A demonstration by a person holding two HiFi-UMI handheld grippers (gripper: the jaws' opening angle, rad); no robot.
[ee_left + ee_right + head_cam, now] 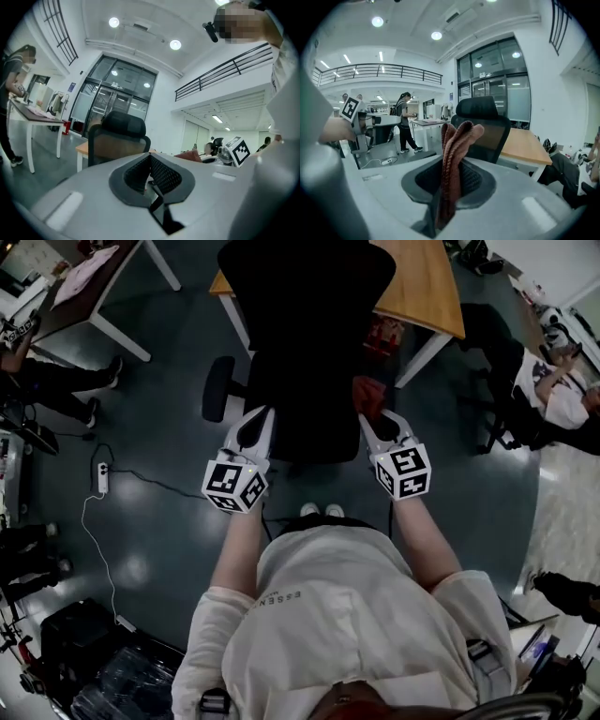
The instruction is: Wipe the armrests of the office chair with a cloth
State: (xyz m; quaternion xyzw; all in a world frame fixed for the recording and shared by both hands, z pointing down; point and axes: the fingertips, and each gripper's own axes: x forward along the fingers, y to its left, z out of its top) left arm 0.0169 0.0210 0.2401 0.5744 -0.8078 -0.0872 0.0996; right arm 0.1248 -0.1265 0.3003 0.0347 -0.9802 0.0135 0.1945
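Rust-brown cloth (457,150) – soft, light, floppy, likely to bunch if gripped by a corner – sits clamped mid-fold in the right gripper (380,420) beside the office chair (300,352); left gripper (256,426) jaws together on nothing, near its armrest (217,388).

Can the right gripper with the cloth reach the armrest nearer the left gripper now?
Probably not directly: the right gripper, shut on the cloth, is at the other side of the chair, and the seat and left gripper lie between it and that armrest.
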